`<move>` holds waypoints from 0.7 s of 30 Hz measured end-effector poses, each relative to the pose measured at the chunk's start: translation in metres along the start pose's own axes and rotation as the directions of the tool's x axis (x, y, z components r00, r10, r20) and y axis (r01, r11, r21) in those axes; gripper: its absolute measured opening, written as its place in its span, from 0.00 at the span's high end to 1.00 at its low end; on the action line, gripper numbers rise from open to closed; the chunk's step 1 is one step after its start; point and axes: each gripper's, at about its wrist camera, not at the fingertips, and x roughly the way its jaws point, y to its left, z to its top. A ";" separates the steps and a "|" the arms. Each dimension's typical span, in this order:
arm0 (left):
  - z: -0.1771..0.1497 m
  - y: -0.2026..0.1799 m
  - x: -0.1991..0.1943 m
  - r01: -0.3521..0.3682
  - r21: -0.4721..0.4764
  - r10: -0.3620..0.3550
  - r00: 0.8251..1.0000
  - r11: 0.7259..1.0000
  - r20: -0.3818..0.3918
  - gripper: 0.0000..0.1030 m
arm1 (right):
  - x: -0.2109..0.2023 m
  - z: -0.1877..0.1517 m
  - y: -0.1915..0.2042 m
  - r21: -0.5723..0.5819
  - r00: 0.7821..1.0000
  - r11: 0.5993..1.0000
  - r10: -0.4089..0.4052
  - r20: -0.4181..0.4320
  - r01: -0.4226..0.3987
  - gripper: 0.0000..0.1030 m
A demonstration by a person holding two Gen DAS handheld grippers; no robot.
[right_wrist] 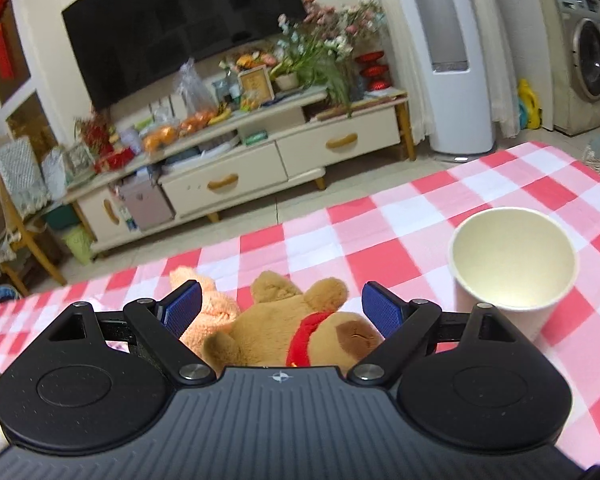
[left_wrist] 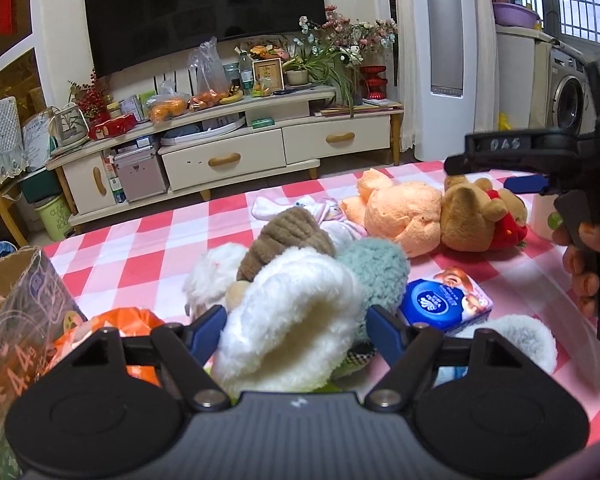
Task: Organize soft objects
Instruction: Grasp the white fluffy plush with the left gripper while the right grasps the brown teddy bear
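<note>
We inspected both wrist views. The bench (left_wrist: 148,240) was covered with a red, pink and white checked cloth.

In the left wrist view, the left gripper (left_wrist: 296,322) sat over a heap of soft objects at the near edge. Its jaws were spread, with a white fleecy item (left_wrist: 292,320) between the blue pads (left_wrist: 384,330). We could not confirm that either pad pressed the fleece, so we recorded no grip. Behind the white item, at 12 o'clock, lay a brown ribbed plush piece (left_wrist: 288,236); at 1 o'clock, touching the white item, lay a pale green fleecy piece (left_wrist: 376,268). A blue and orange tissue pack (left_wrist: 448,300) lay just beside the green piece at 3 o'clock. Farther out, at 1 o'clock, an orange plush toy (left_wrist: 400,212) lay against a brown bear (left_wrist: 476,216) with red clothing. A cardboard box (left_wrist: 8,276) stood at 9 o'clock.

The right gripper (left_wrist: 496,160) appeared in that same view at 2 o'clock, above the bear, held by a hand (left_wrist: 580,264).

In the right wrist view, the right gripper (right_wrist: 282,306) had its jaws spread wide. The brown bear (right_wrist: 284,320) lay between and below the pads (right_wrist: 184,306), neither touching it as far as we could see. The orange plush toy (right_wrist: 208,308) lay against the bear at 9 o'clock. A white paper cup (right_wrist: 512,264) stood upright at 2 o'clock, apart from the bear.
</note>
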 end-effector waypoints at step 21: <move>0.001 0.000 0.002 0.078 -0.041 -0.079 0.996 0.996 -0.044 0.65 | -0.009 -0.036 0.026 -0.396 0.997 0.918 -0.051 -0.064 0.022 0.00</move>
